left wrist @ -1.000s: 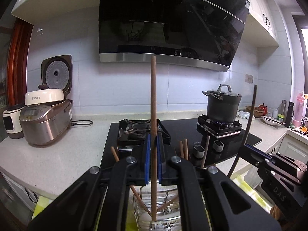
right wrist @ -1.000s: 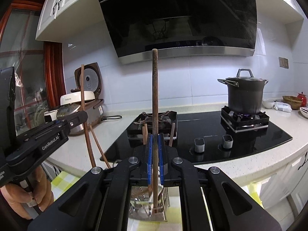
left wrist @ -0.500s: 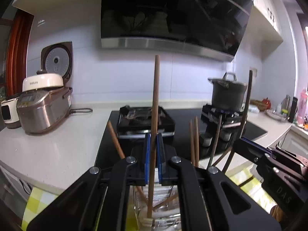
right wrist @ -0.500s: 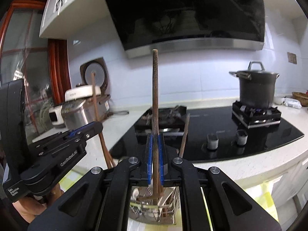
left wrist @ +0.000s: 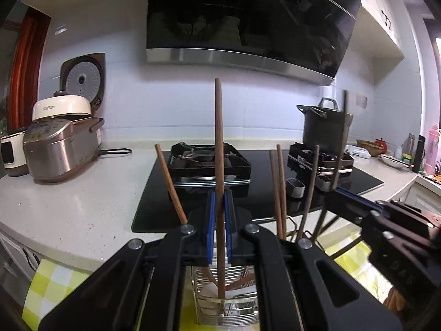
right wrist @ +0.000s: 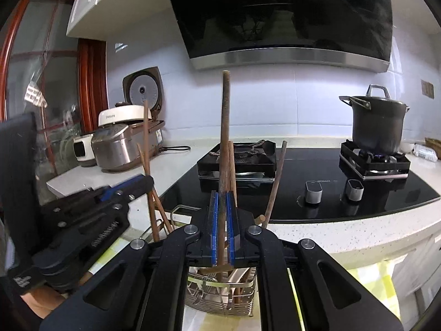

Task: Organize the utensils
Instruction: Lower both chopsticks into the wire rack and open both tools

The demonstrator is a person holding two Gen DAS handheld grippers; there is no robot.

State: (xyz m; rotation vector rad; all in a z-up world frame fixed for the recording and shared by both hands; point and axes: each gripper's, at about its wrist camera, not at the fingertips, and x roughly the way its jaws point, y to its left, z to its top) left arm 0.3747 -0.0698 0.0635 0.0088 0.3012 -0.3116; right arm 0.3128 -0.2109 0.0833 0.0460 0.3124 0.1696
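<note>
Nearly done: several chopsticks (left wrist: 279, 190) already standing in the wire basket (left wrist: 228, 303), left gripper (left wrist: 219, 220) and right gripper (right wrist: 222, 220) each pinching one more chopstick upright above it, not released.

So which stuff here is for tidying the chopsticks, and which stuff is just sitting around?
For the job:
- left gripper, shut on a wooden chopstick
- right gripper, shut on a darker chopstick
- wire utensil basket below them
- loose chopsticks leaning in the basket

Just sitting around:
- rice cooker
- black pot on the lit burner
- stove
- range hood
</note>
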